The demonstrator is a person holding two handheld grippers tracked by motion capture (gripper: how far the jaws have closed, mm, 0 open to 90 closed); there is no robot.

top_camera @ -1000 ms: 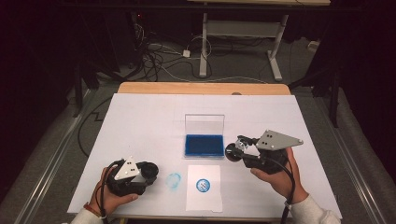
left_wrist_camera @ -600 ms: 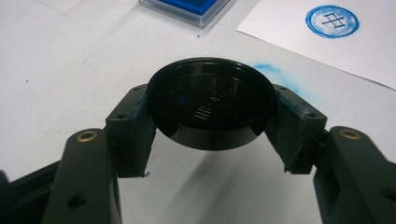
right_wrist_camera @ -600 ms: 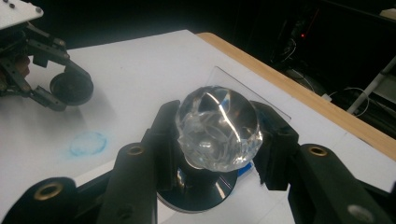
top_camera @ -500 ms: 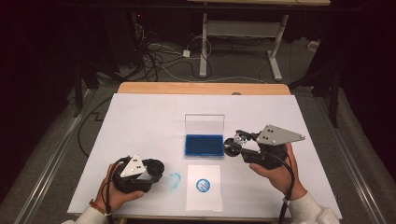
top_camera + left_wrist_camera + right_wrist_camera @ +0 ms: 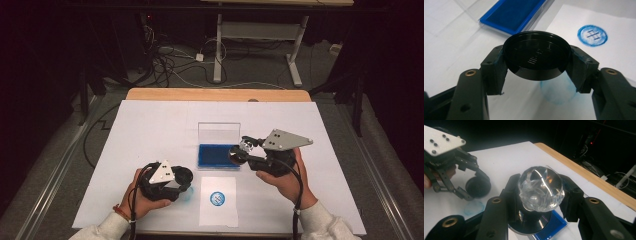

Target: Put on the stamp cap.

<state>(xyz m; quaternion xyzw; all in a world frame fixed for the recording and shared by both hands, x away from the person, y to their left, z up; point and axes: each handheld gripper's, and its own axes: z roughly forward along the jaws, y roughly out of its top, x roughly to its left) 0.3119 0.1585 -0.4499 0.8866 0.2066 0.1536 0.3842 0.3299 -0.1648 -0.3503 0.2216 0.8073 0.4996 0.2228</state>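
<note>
Nearest the person, a white sheet of paper [image 5: 218,200] lies at the front edge of the table [image 5: 150,125], bearing a round blue stamp print [image 5: 218,198]; in the left gripper view the same print [image 5: 592,35] shows crisp on the sheet. Just left of the paper, the left gripper [image 5: 184,179] hangs over a faint blue smudge [image 5: 189,196] on the table cover, its jaws clenched on a round black cap [image 5: 536,57], gripped by its rim with the flat face toward the camera. From the right gripper view that cap [image 5: 478,187] appears held just above the smudge [image 5: 474,208].

Farther in, the open blue ink pad [image 5: 218,155] sits at mid-table with its clear lid [image 5: 219,134] standing up behind it. The right gripper [image 5: 240,153] is at the pad's right edge, jaws clamped on a stamp [image 5: 534,217] with a faceted clear knob [image 5: 540,188] on top; the pads press the dark stem below the knob, and the stamp's round base hangs over the ink pad [image 5: 551,225] corner

Beyond the white cover, the table's wooden edge [image 5: 215,94] runs across, and cables [image 5: 165,60] lie on the floor behind
</note>
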